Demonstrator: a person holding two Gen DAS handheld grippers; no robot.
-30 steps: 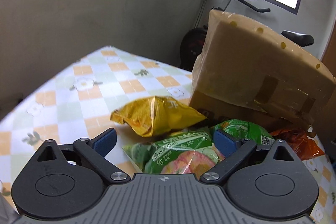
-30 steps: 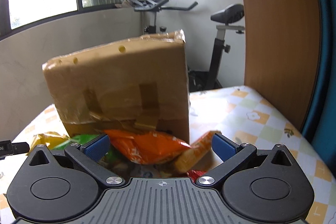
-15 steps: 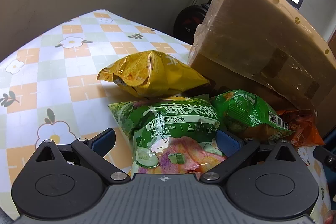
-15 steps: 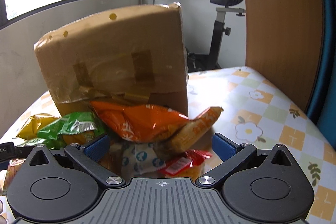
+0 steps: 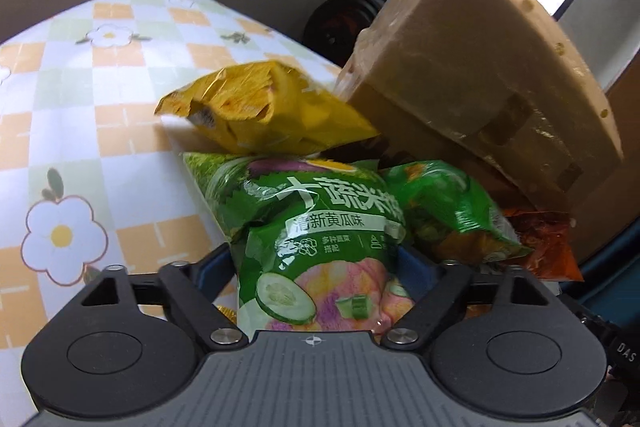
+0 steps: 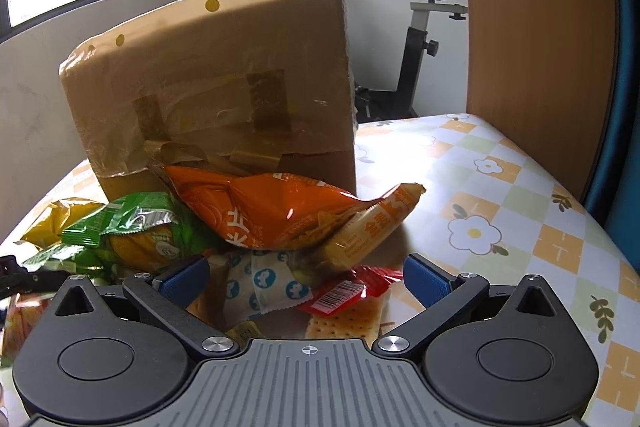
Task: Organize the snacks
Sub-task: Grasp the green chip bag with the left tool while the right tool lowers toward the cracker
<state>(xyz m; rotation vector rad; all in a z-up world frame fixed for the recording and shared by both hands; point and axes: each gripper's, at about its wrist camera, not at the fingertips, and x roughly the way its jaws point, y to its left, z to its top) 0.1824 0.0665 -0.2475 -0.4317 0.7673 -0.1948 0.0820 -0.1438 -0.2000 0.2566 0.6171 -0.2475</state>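
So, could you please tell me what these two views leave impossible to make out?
- Left wrist view: the left gripper fingertips, hidden by the green cucumber-flavour snack bag.
- Both views: the cardboard box opening and contents; only taped sides show.
- Right wrist view: the cracker packet, partly covered by the red wrapper and gripper body.

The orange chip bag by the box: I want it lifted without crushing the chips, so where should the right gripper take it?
Grip the flat crimped end seam of the orange chip bag, nearest the cardboard box, coming from above. The puffed middle would crush, and a biscuit pack leans on its right end. The right gripper is open.
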